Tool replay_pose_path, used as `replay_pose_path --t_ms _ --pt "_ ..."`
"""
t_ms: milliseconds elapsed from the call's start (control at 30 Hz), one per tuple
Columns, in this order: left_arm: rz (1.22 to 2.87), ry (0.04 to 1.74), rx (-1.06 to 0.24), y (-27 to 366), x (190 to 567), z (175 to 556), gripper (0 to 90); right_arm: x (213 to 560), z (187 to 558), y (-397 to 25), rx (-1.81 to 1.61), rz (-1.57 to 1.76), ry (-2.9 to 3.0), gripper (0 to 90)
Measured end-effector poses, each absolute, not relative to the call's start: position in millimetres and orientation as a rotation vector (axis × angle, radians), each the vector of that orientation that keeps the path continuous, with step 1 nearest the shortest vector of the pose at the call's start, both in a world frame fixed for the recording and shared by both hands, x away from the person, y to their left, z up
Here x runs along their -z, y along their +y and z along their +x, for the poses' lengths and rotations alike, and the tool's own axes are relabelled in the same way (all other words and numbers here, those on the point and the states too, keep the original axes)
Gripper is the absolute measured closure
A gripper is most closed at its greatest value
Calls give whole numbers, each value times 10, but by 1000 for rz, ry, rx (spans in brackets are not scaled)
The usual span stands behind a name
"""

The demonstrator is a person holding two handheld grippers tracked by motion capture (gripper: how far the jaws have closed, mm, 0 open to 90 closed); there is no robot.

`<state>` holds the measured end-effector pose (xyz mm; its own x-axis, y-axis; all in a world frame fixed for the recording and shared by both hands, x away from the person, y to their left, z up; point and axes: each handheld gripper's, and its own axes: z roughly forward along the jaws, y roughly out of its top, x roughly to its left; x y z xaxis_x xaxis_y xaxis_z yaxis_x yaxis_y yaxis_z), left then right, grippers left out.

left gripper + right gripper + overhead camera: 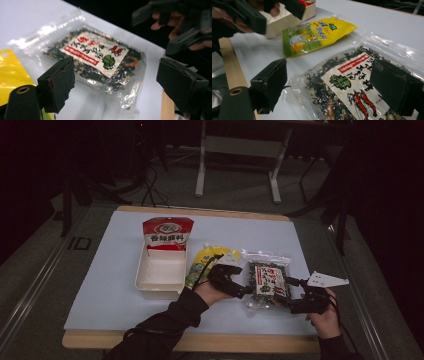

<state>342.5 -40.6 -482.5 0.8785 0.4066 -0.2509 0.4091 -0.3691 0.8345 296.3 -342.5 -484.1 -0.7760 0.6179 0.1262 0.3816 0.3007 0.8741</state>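
Pale blue worktop [115, 270] carries a white rectangular plastic tray [161, 275], a yellow spouted pouch [207, 262] and a clear plastic bag of dark dried seaweed [267, 280], flat between left gripper [239, 285] and right gripper [297, 295], both jaws wide apart, holding nothing.
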Motion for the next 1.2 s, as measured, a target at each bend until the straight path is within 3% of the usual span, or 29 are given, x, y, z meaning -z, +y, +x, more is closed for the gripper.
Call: replay_pose_path --t_ms 700,967,1200 --pt "2043 901 204 -704 5360 3822 238 4885 2957 -3481 -1430 933 2339 139" --pt "2040 956 294 -779 5509 3889 332 4892 2967 -3493 -1430 935 2347 139" --pt "2025 943 357 -776 5524 3895 571 4916 2979 -3534 -1419 959 2347 139"
